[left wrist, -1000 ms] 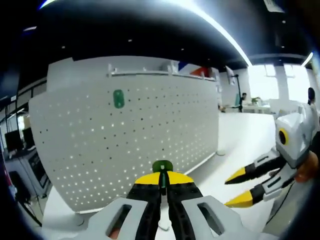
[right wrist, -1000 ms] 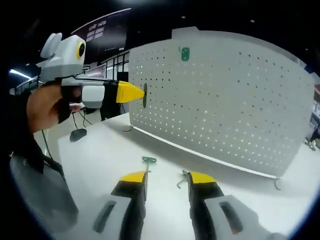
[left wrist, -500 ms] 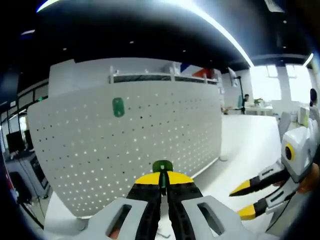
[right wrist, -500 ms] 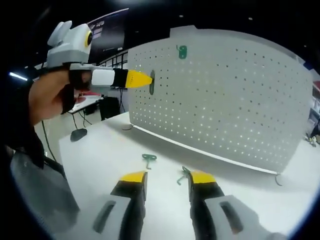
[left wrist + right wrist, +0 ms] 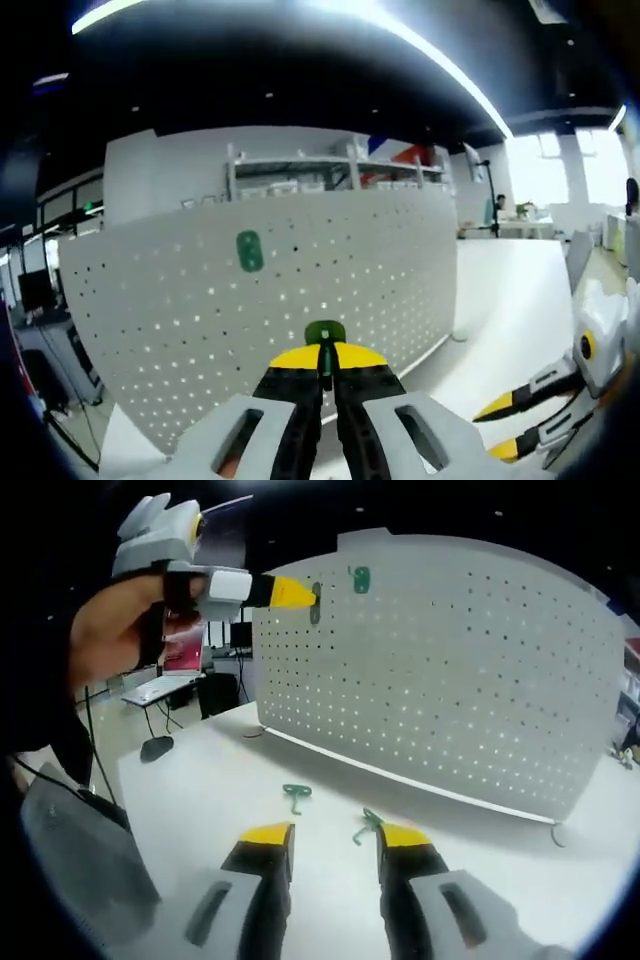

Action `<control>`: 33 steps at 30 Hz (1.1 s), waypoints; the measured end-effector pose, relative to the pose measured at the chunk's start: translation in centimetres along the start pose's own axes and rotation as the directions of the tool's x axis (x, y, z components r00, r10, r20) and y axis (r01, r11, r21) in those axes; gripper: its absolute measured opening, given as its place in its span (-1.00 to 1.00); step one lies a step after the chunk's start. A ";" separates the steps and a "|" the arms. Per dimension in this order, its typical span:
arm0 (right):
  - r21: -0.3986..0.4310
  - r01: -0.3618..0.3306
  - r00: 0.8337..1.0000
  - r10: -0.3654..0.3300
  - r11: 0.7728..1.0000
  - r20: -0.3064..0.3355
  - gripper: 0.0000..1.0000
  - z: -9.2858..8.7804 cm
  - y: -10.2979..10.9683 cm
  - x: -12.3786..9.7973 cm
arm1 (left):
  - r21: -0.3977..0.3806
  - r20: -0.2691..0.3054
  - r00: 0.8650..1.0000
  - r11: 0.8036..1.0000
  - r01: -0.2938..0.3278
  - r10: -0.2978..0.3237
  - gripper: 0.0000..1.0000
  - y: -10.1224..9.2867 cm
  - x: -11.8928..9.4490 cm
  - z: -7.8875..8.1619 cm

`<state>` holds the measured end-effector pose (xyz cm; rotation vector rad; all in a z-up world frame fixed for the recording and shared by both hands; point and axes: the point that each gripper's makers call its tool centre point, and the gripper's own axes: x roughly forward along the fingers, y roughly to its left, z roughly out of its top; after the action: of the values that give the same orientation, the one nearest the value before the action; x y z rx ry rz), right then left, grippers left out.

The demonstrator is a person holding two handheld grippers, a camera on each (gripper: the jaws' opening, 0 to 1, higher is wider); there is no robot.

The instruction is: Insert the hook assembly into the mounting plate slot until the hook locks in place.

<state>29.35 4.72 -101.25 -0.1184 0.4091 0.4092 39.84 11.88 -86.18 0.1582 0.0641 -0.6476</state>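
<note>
A white pegboard mounting plate [image 5: 300, 260] [image 5: 450, 670] stands upright on the white table. One green hook [image 5: 248, 251] [image 5: 360, 578] hangs high on it. My left gripper [image 5: 325, 352] [image 5: 312, 593] is shut on another green hook [image 5: 325, 335] [image 5: 316, 602], held up near the board's upper left part, a little left of the hung hook. My right gripper [image 5: 330, 832] [image 5: 510, 425] stands open low over the table with nothing between its fingers. Two loose green hooks [image 5: 296, 794] [image 5: 366, 824] lie on the table just beyond its fingertips.
The white table [image 5: 200, 780] stretches in front of the board. A small hook [image 5: 556, 837] lies by the board's right foot. A dark object [image 5: 157, 748] and desks stand beyond the table's left edge. A person's hand [image 5: 120, 630] holds the left gripper.
My left gripper has risen with its green hook and come closer to the board's top, near the hung hook. The right gripper has stayed open and still.
</note>
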 end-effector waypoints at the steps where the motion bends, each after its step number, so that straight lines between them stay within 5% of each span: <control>1: 0.001 0.001 1.000 -0.001 1.000 -0.001 -0.40 0.0 -0.1 0.0 | 0.002 0.001 1.000 1.000 -0.002 0.002 -0.95 0.0 0.1 0.1; 12: 0.020 0.014 1.000 -0.015 1.000 0.011 -0.40 0.1 -0.7 -0.5 | 0.006 0.034 0.999 0.999 -0.038 0.038 -0.95 0.2 1.6 3.2; 21: 0.015 0.029 0.999 -0.029 0.999 0.023 -0.40 0.4 -1.3 -0.8 | -0.023 0.015 0.998 0.998 -0.065 0.066 -0.95 0.4 2.8 2.4; 33: 0.025 0.021 0.999 -0.022 0.999 0.033 -0.37 0.7 -1.3 -0.7 | -0.060 0.057 0.990 0.990 -0.125 0.129 -0.95 2.0 4.9 5.1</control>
<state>29.58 3.42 -100.28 -0.0914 0.3799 0.3843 45.00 9.63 -81.47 0.0869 0.0135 -0.5225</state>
